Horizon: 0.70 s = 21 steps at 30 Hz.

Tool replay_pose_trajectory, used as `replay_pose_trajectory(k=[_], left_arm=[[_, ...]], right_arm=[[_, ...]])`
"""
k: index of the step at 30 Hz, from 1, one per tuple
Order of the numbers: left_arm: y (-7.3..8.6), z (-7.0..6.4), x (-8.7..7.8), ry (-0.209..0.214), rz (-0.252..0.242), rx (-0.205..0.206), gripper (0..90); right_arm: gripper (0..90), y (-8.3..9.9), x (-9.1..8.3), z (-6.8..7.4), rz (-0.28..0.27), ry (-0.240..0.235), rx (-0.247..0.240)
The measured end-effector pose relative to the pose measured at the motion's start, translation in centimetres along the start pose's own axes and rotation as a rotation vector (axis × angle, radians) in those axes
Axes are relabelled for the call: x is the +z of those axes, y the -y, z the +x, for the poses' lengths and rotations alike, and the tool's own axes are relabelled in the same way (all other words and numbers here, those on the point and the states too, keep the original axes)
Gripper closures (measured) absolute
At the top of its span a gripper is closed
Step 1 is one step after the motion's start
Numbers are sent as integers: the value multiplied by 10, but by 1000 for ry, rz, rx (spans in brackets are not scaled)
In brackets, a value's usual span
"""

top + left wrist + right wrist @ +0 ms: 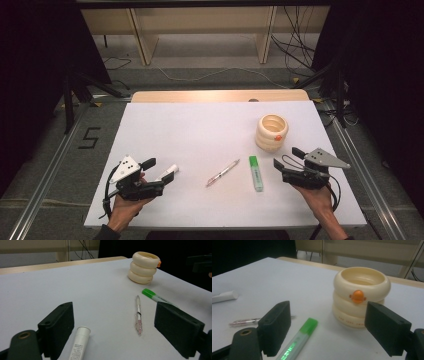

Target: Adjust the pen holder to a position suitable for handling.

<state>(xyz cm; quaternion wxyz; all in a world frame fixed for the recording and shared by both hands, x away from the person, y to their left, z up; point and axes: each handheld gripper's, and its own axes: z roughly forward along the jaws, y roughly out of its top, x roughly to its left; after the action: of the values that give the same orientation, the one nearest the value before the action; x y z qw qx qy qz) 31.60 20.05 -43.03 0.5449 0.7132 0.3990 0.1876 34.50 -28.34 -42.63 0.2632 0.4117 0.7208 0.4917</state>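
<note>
On the white table top lie a white tube, a clear pink pen and a green highlighter. A cream ringed cup with an orange knob stands upright at the right. My left gripper is open at the front left, with the white tube lying just inside its left jaw and the pen farther ahead. My right gripper is open at the front right, empty, facing the cup, with the highlighter by its left jaw.
A wooden strip borders the table's far edge. Beyond it are shelf legs and cables on the floor. Metal rails run along both sides, and a taped "5" marks the floor at left.
</note>
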Motion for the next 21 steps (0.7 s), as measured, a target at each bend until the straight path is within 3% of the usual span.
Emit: replay_pose_trajectory(k=[14,21], left_arm=[[0,1,0,-7,-4,-10,161],[0,2,1,-7,-4,-14,161]], right_arm=[[282,-16,17,-51,33,97,41],[470,-17,27,-70,63,168,70]])
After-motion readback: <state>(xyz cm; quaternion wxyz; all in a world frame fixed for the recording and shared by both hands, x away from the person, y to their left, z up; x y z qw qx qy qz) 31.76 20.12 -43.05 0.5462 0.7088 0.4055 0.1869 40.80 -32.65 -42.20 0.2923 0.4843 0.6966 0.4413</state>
